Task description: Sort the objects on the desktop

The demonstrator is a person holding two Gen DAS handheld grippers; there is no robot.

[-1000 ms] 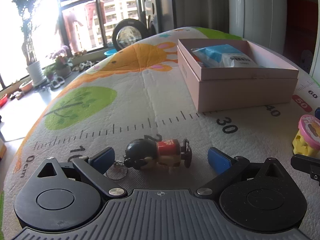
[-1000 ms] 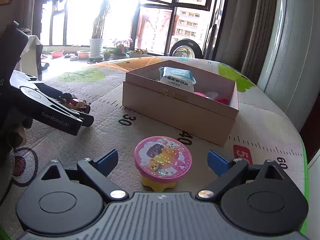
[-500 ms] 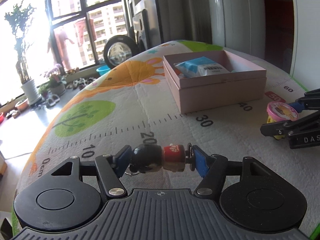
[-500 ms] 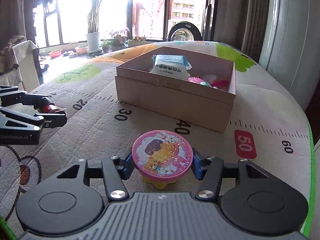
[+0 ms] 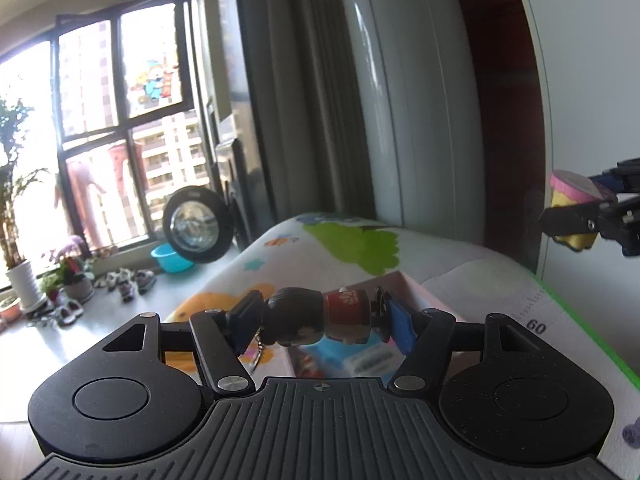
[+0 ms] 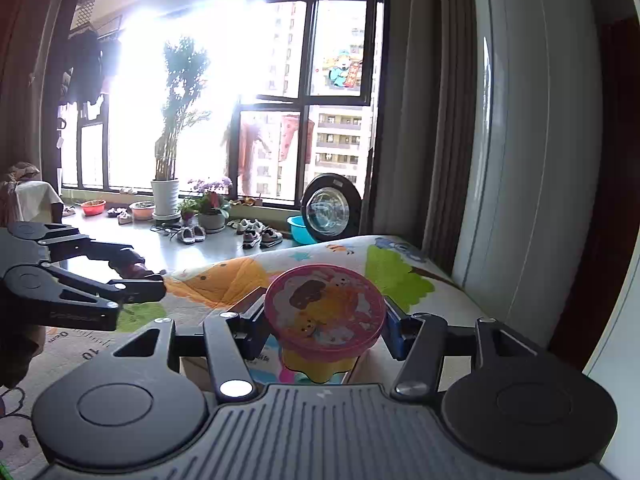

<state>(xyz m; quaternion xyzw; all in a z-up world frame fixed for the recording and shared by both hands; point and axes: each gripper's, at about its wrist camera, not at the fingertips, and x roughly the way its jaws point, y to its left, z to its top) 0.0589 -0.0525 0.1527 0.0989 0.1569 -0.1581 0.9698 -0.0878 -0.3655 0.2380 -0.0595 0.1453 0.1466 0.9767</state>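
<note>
The pink box [image 5: 404, 284] shows only in part below the held things: a pale wall and corner in the left wrist view, with a blue-and-white packet [image 5: 360, 360] blurred inside it; its other contents cannot be made out. The doll keychain [image 5: 320, 316], dark-haired with a red body, lies sideways between the blue pads of the left gripper [image 5: 322, 320], which is clamped on it head and foot, its small chain hanging under the head. The pink-lidded toy cup [image 6: 325, 312], yellow beneath its lid, is pinched at the lid's rim by the right gripper [image 6: 325, 326], above the box.

Under both spreads a play mat [image 5: 348, 244] printed with a green tree, orange animal shapes and a ruler scale marked 60 at the right edge. Beyond it are grey curtains [image 5: 312, 100], a tall window [image 6: 280, 120] with apartment blocks outside, a potted plant [image 6: 168, 152], shoes [image 6: 256, 236] on the floor and a turquoise basin [image 6: 302, 230].

Both grippers hang clear of the mat, pointing slightly downward toward the window, each visible at the other's side.
</note>
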